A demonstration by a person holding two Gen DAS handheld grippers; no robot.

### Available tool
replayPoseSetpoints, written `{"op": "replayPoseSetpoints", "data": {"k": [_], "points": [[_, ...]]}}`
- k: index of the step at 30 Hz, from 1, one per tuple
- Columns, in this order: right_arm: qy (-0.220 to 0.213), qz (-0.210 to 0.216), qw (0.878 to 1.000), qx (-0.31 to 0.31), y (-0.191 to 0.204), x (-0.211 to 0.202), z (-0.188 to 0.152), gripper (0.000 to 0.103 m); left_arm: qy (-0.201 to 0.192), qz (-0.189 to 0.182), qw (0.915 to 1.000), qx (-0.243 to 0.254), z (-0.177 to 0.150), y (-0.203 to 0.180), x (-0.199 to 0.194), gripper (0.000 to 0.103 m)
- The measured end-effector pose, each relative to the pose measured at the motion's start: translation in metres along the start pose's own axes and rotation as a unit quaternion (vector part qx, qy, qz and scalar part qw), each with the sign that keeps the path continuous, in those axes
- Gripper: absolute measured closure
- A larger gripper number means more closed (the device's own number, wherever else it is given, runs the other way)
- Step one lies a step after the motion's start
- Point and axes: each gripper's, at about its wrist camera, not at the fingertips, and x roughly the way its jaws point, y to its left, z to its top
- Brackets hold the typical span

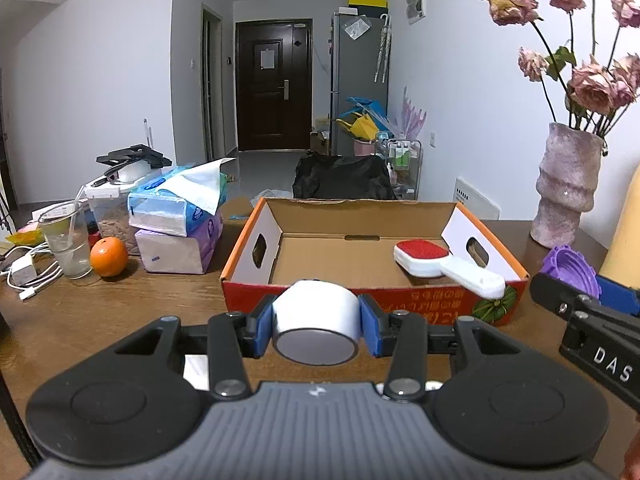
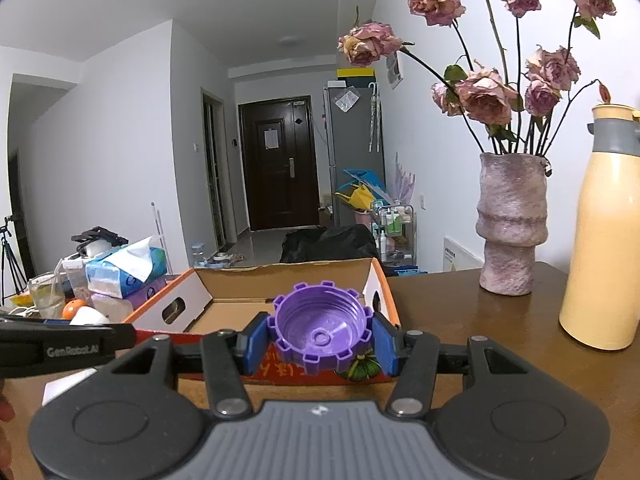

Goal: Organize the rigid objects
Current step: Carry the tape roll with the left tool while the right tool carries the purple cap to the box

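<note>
Grippers [image 1: 316, 322] [image 2: 320, 338] tilt downward toward box [image 1: 372, 216].

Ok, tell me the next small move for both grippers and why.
Probably carry both forward over the cardboard box. The left gripper clamps a white roll, the right gripper a purple cap; both sit short of its near wall, and only the brush lies inside.

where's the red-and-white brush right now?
In the left wrist view, the brush lies inside the cardboard box at its right end, red pad up, its white handle resting on the box's front right rim.
</note>
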Motion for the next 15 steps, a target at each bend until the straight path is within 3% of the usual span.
{"op": "replayPoseSetpoints", "data": {"k": [15], "points": [[-0.003, 0.009, 1.0, 0.009, 0.012, 0.045, 0.014, 0.05, -0.005, 0.01, 0.9999, -0.012, 0.022, -0.005, 0.039, 0.058]]}}
